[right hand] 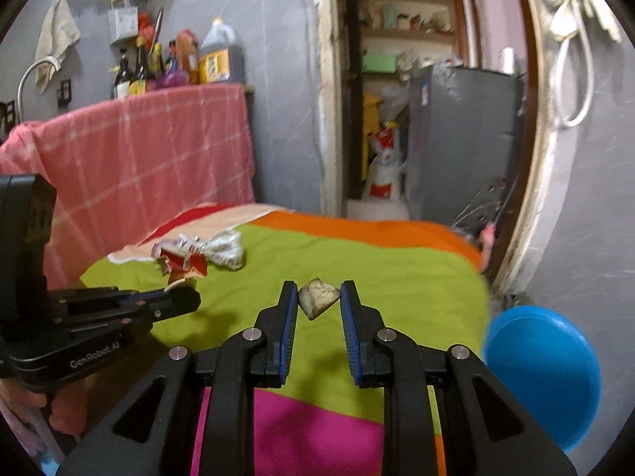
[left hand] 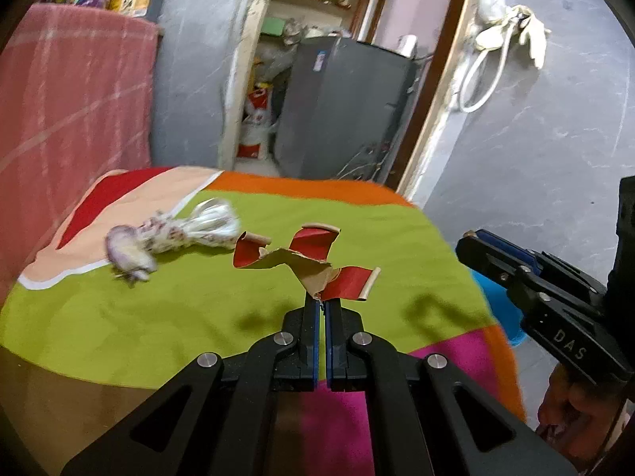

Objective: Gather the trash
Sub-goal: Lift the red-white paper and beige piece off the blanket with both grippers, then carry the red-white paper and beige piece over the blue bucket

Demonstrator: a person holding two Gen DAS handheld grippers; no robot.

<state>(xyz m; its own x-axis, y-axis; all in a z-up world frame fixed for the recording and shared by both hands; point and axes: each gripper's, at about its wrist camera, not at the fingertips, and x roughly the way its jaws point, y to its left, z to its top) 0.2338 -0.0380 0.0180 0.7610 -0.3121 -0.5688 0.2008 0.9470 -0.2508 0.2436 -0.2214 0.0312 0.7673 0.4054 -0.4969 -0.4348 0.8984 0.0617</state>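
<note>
Both tongs hang over a table covered with a patchwork cloth (left hand: 166, 317) of green, orange, pink and red. On the left, the gripper (left hand: 321, 304) has its two fingers pressed nearly together, pinching the lower corner of a torn scrap of red and brown cardboard (left hand: 301, 261), which stands up above the fingertips with its curled ends spreading out to both sides, lifted off the green patch. On the right, the gripper (right hand: 318, 297) has its fingers spread only as far as the thing between them, a small pale, crumpled wad (right hand: 318, 298) that sits between the blue-lined pads near their tips and touches both; it looks held clear of the cloth, though whether the grip is firm I cannot tell. Beyond the cardboard, near the far left part of the table, a twisted white plastic wrapper (left hand: 174, 236) with printed marks lies on the cloth where the green meets a peach and red patch; it is blurred. From the right wrist camera the left gripper shows at the left edge with the cardboard at its tip, just in front of that wrapper. A blue bin (right hand: 541, 373) stands on the floor beside the table's right edge, its round rim facing up, well apart from both grippers. A pink checked cloth (right hand: 151, 150) hangs behind the table on the left.
</note>
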